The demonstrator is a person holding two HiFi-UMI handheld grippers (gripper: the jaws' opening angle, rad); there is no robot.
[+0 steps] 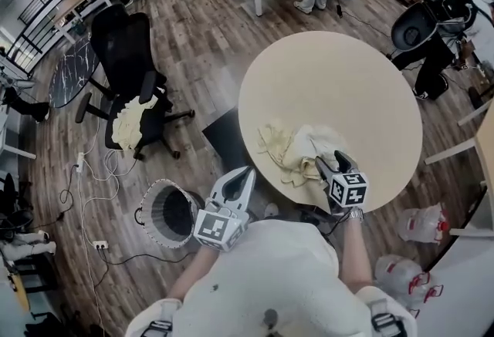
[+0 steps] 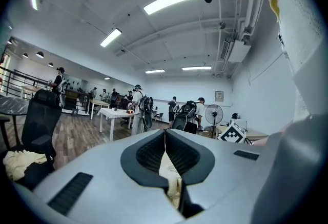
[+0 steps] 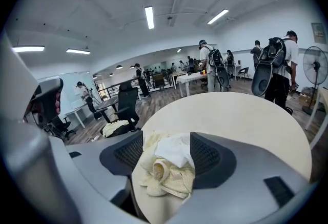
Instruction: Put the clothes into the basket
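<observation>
Jaws apart on right gripper (image 3: 166, 137), astride crumpled cream-and-white clothes (image 3: 171, 167) on round beige table (image 3: 230, 115), together on left gripper (image 2: 165, 132); pale round floor basket (image 1: 157, 213) in head view only.

Pale yellow and white clothes (image 1: 297, 154), plain beige table (image 1: 363, 89), brown wood-plank floor (image 1: 201, 42).

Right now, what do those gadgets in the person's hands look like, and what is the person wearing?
The left gripper and right gripper match: each has a smooth, pale grey shell tapering to two jaws lined with dark textured pads. Each carries a cube with black-and-white square markers. The person wears a light-coloured top.
</observation>
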